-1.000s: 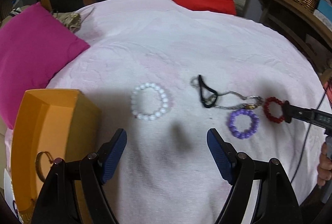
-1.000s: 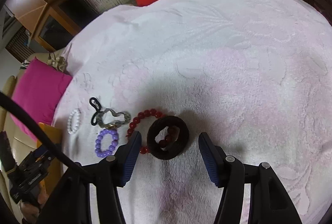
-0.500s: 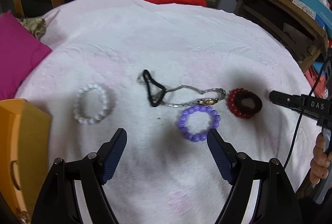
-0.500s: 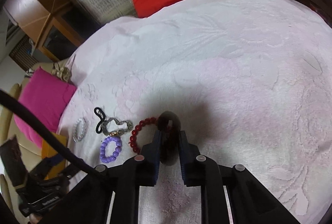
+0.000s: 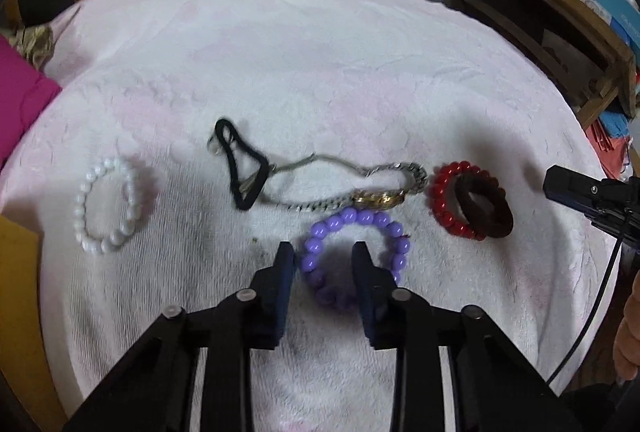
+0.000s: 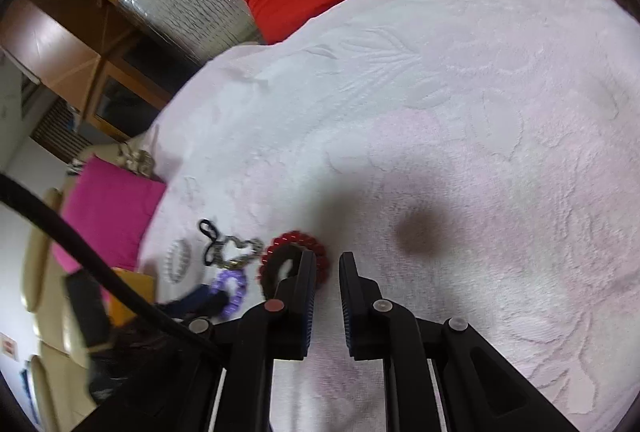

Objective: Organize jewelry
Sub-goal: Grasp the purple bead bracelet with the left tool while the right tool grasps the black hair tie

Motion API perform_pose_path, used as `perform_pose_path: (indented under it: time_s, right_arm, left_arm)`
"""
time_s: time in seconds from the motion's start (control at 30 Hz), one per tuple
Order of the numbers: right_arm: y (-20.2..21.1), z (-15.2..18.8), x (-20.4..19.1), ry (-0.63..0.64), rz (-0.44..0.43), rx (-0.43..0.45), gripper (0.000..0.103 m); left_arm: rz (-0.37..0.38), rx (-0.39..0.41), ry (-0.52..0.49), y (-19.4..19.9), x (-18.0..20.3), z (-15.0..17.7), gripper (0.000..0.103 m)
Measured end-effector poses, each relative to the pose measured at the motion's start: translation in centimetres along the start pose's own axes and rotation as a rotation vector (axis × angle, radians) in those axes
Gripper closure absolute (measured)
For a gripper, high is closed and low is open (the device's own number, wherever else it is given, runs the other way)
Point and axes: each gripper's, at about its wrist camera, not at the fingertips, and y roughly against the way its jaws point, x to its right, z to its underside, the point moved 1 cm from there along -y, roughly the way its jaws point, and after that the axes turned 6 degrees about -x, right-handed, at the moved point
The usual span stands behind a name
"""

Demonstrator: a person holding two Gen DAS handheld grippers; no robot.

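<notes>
We set the left gripper [image 5: 324,252] down over the purple bracelet [image 5: 352,222] on the pink towel [image 5: 320,71]. Its jaws have just been closing and straddle the near left arc of the beads, one finger inside the ring, not yet pinching. The silver chain [image 5: 340,197] touches the purple bracelet's far side. To the right of it the brown scrunchie [image 5: 486,205] lies on the red bracelet [image 5: 440,191]; the white bracelet [image 5: 106,205] lies well to its left. Our right gripper [image 6: 326,258], its jaws together, is empty.
</notes>
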Motion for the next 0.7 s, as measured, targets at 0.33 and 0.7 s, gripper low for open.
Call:
perform_pose_path:
  time_s: [0.33, 0.7]
  right_arm:
    - [-1.6, 0.4, -1.2, -0.015, -0.080, -0.064, 0.083]
    - [-4.0, 0.0, -2.2, -0.039, -0.046, -0.079, 0.076]
  left_arm:
    - [0.022, -0.009, -0.040, 0.9, 0.5, 1.0, 0.094]
    - [0.039, 0.019, -0.049, 3.1, -0.8, 1.9, 0.094]
